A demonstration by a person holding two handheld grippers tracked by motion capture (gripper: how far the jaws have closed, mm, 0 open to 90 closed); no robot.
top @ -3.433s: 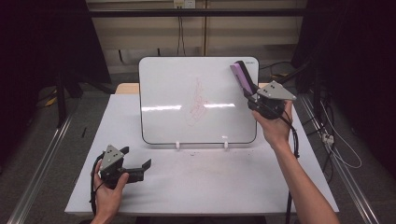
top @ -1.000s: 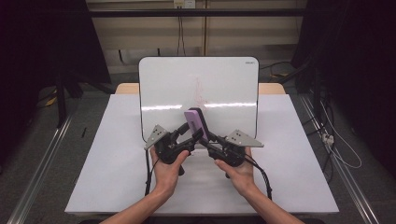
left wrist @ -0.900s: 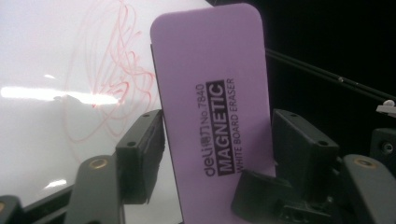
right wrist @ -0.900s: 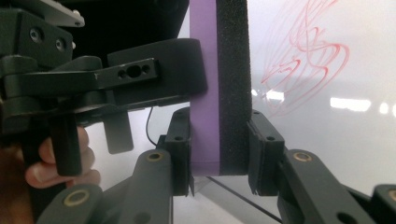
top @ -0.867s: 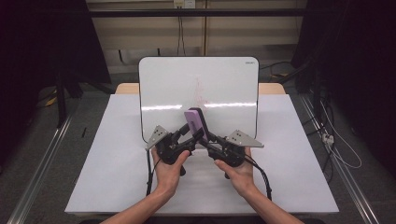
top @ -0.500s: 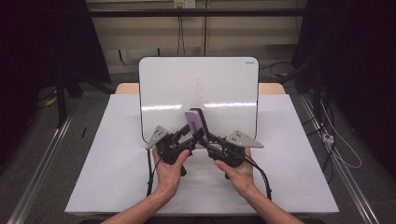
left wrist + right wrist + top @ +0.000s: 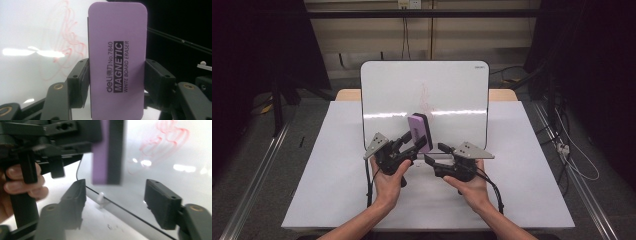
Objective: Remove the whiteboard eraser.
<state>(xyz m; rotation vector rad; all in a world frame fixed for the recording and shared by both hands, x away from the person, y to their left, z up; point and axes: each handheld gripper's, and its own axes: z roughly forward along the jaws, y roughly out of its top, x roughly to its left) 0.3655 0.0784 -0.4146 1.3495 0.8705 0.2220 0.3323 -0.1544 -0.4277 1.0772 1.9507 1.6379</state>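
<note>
Left tool [image 7: 409,145] clamps the purple whiteboard eraser [image 7: 420,132] upright at frame centre, before the whiteboard [image 7: 452,90]. Right tool [image 7: 434,152], just opening, stands clear. A narrow side grip could let it twist loose while wiping.

A white rectangular whiteboard [image 7: 452,95] with rounded corners stands upright near the far edge of the white-topped desk [image 7: 327,175], propped on small white feet [image 7: 100,197]. Faint red marker scribbles [image 7: 426,96] sit near the board's centre. A bright reflection band crosses its lower half. Black cables [image 7: 572,150] trail over the grey floor [image 7: 257,150] to the right of the desk.
</note>
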